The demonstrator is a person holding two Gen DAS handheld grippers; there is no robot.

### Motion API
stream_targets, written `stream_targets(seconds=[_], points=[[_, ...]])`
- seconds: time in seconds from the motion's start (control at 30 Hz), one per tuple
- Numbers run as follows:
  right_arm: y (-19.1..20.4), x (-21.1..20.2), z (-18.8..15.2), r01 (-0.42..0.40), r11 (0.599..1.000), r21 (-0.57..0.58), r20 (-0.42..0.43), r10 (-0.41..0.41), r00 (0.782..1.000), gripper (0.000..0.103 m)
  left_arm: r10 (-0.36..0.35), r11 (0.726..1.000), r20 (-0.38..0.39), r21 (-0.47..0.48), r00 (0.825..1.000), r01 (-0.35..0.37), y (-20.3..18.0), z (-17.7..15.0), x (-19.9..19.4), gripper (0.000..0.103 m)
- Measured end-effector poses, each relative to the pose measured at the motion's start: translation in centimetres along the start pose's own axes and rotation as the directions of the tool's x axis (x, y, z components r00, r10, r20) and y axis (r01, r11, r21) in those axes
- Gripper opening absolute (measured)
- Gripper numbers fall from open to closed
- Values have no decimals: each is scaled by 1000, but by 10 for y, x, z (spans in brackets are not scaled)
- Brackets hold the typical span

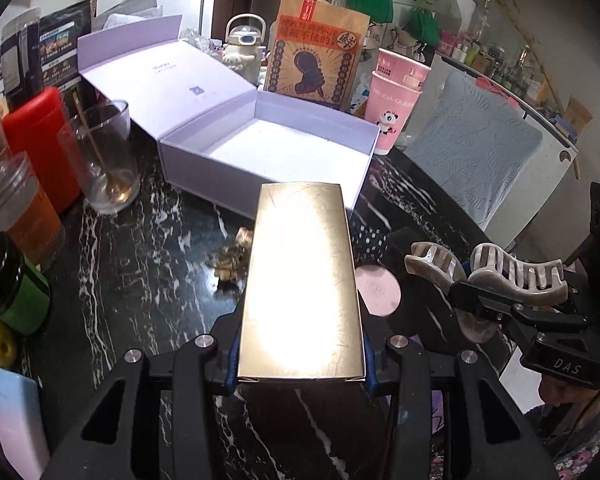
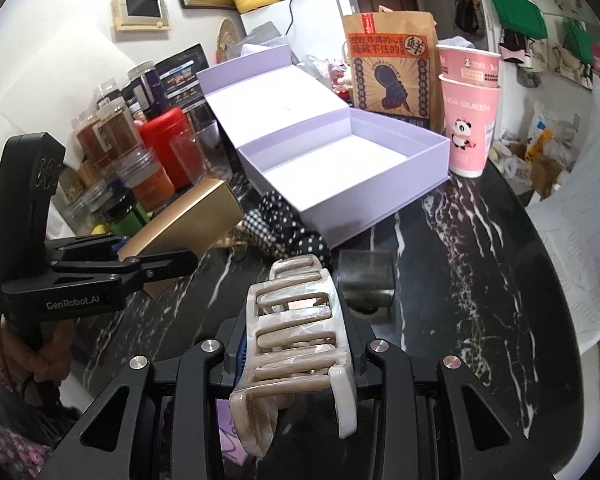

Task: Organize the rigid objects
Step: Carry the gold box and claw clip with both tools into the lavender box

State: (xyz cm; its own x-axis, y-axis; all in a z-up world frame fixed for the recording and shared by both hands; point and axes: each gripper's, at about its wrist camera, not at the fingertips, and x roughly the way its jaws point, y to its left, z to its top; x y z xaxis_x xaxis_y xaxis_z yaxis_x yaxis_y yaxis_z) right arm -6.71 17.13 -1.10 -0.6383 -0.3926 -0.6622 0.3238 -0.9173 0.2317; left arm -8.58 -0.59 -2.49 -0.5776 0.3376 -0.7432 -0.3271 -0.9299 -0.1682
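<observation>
My left gripper [image 1: 300, 364] is shut on a flat gold box [image 1: 300, 280] and holds it above the black marble table, just short of the open lilac box [image 1: 260, 148]. The gold box also shows in the right wrist view [image 2: 188, 220], held by the left gripper [image 2: 156, 264]. My right gripper [image 2: 296, 356] is shut on a beige marbled hair claw clip [image 2: 296, 332], to the right of the left gripper; the clip also shows in the left wrist view [image 1: 496, 276]. The lilac box [image 2: 340, 168] is empty, with its lid folded back.
On the table lie a spotted black scrunchie [image 2: 288, 232], a dark metal cuff [image 2: 366, 280], a pink round disc [image 1: 378, 290] and a small gold trinket [image 1: 232, 256]. A glass [image 1: 104, 156], red canister [image 1: 40, 144] and jars stand left; pink cups [image 2: 470, 120] and a paper bag [image 2: 392, 68] behind.
</observation>
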Motion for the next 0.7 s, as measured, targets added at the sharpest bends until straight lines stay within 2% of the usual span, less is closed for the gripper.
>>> stream_targets(seconds=[0.7], points=[[3,-4,69,-14,998,-65,73,18,997,34,-13,998,76,57,997,8,-2,66,-8,44]])
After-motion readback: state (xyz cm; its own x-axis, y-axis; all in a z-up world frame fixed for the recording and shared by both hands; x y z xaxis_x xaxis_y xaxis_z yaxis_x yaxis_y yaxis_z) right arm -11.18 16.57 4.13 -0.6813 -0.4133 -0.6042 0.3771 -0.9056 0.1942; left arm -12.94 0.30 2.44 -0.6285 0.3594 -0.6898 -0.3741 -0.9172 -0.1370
